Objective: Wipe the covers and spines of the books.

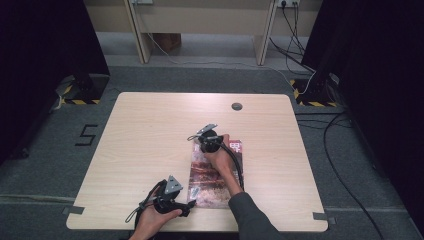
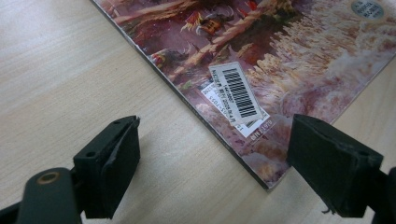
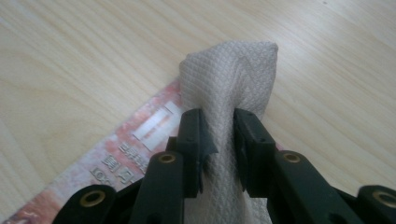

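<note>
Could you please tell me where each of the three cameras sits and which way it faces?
High view: above the near side, looking down at the table; both forearms show.
Left gripper view: rides the left gripper, facing the magazine corner.
Right gripper view: rides the right gripper, clamping a white cloth.
All share the magazine.

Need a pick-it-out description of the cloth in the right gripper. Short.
On the light wood table lies one magazine with a reddish-brown cover, near the person's edge. At its far end, the right gripper pinches a bunched white cloth with a fine woven diamond texture. It is the sole soft, plain white item; everything nearby is glossy print or wood.
</note>
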A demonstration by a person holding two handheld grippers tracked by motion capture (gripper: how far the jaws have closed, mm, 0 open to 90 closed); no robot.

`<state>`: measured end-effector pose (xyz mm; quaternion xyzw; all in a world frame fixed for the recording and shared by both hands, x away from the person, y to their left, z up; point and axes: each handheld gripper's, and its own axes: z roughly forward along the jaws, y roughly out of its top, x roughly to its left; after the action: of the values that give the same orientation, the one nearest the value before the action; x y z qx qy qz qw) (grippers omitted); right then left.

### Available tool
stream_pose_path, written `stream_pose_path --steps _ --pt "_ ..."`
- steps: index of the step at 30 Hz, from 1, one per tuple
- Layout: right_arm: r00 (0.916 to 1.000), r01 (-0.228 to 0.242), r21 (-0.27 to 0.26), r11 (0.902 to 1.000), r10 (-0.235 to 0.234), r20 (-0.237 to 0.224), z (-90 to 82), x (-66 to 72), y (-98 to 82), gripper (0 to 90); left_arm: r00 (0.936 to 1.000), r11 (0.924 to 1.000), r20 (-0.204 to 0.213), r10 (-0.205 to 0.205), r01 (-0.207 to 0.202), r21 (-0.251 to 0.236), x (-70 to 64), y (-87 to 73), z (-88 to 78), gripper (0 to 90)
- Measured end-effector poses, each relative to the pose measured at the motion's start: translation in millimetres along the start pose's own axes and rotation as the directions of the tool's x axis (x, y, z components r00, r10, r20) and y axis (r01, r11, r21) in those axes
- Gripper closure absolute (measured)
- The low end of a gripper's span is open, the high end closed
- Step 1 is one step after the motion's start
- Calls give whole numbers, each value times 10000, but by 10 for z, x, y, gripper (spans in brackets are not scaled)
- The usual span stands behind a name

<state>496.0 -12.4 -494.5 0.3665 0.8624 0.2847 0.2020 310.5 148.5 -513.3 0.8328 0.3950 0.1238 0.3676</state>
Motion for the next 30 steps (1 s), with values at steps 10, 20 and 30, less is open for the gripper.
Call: stream_pose_path --steps 10,20,30 --pt "9969 631 -116 9979 -636 -458 -57 157 -38 734 10000 10000 -16 16 -16 -25 -4 -2 0 162" --pt "9835 1161 -523 9919 -1221 -1336 -253 314 -269 733 9998 9998 60 184 -184 -32 40 12 -44 189" --pt "9642 1589 -926 9829 -1747 -1993 -477 471 -538 733 9970 9954 -263 -729 711 -647 293 -13 -255 194"
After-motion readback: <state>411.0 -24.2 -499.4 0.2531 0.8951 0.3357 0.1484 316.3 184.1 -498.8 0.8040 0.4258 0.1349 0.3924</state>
